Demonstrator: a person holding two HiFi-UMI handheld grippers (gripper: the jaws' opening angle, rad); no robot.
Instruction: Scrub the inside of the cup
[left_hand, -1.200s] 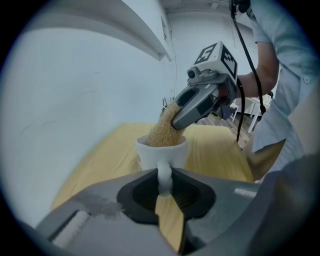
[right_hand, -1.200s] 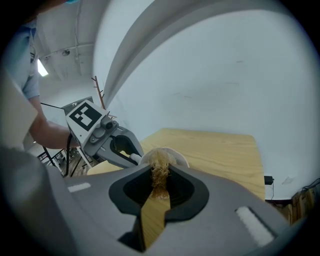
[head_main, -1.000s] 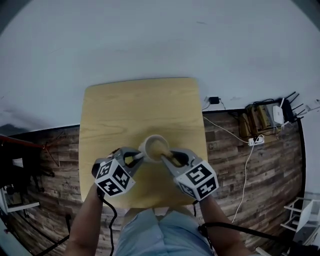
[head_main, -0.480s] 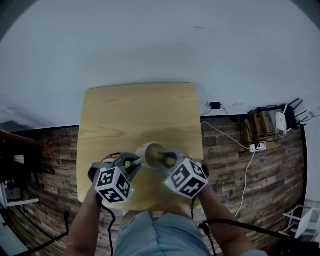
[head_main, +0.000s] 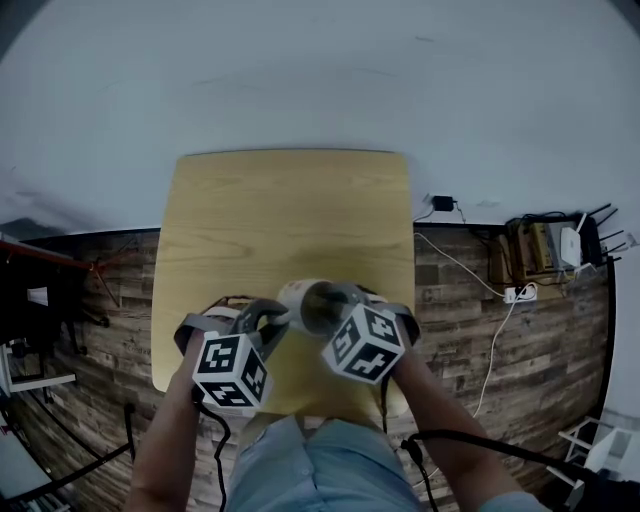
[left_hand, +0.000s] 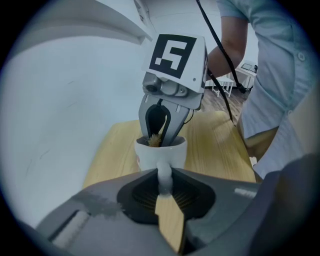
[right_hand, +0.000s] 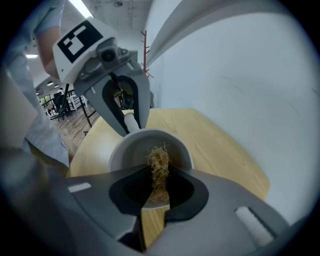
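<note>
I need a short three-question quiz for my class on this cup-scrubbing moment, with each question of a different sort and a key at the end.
1. True or false: the right gripper holds nothing between its jaws.
2. The left gripper is shut on which part of the cup? A) rim B) handle C) base
3. Fill in: the scrubbing tuft reaches into the ____.

Key: 1 false; 2 B; 3 cup.
</note>
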